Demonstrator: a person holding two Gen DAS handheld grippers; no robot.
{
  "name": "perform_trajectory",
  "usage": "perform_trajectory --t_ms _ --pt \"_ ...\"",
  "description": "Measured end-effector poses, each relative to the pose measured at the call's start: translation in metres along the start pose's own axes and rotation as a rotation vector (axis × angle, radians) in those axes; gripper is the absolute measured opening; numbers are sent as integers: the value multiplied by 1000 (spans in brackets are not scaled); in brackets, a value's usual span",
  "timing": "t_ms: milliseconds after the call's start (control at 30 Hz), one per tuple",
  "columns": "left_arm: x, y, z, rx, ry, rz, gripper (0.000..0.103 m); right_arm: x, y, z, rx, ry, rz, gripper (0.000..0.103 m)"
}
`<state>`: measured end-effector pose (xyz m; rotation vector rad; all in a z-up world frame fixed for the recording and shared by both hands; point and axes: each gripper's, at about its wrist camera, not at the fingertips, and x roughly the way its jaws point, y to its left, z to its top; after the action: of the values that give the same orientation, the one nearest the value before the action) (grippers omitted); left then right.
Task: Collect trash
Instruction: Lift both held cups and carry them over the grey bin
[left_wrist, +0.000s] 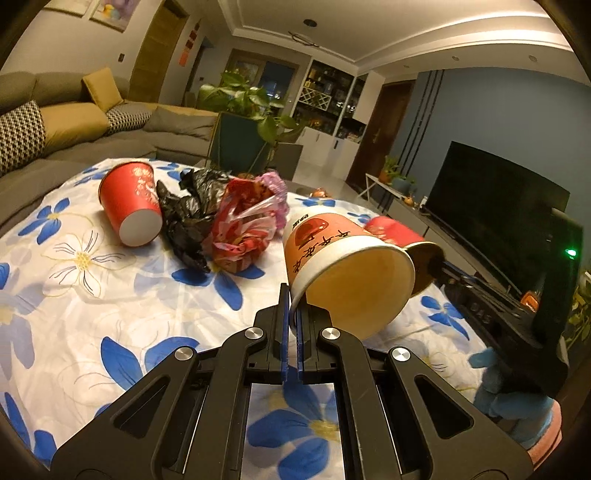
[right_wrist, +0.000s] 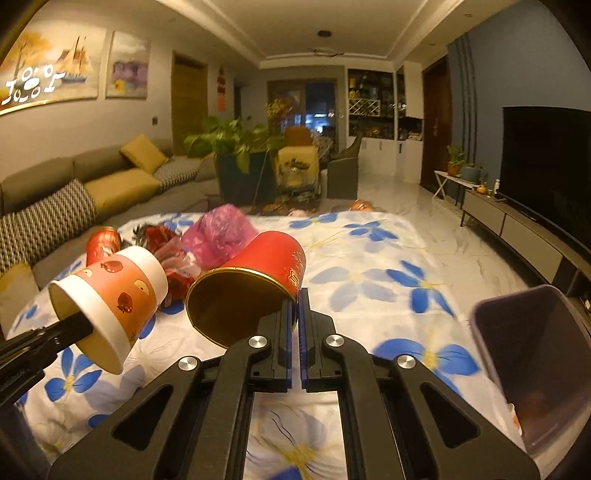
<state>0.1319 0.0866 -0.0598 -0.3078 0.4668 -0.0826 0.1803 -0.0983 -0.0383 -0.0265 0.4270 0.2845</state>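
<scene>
Left gripper (left_wrist: 293, 314) pinches rim of orange cup (left_wrist: 332, 254), held clear of flowered cloth (left_wrist: 110, 295). Right gripper (right_wrist: 296, 310) clamps rim of red cup (right_wrist: 255, 280). Bin (right_wrist: 535, 369) at 4 o'clock in right wrist view. Loose cup (left_wrist: 129, 203) and bags (left_wrist: 236, 225) remain at 11 o'clock. Risk: thin rim grips; cups could pivot, slip, or knock together.

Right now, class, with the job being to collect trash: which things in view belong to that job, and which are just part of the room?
Belongs to the job:
orange paper cup, held in left gripper
red cup, held in right gripper
second red cup
black plastic bag
red-and-white bag
bin

Just lying about:
sofa
television
potted plant
</scene>
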Motion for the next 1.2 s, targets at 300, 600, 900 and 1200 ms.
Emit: perform_trajectory --t_ms 300,600,900,1200 --pt "-5 -35 5 49 -16 -17 2 -52 -36 -1 66 -76 -38 4" --pt "10 -82 12 122 -9 -49 2 -88 -75 -1 112 -138 -108 4" --pt "27 -134 18 203 -15 -89 2 -113 -118 -2 173 -194 -186 4" --pt "44 -194 15 283 -12 -170 2 -134 -164 -6 246 -236 -290 4"
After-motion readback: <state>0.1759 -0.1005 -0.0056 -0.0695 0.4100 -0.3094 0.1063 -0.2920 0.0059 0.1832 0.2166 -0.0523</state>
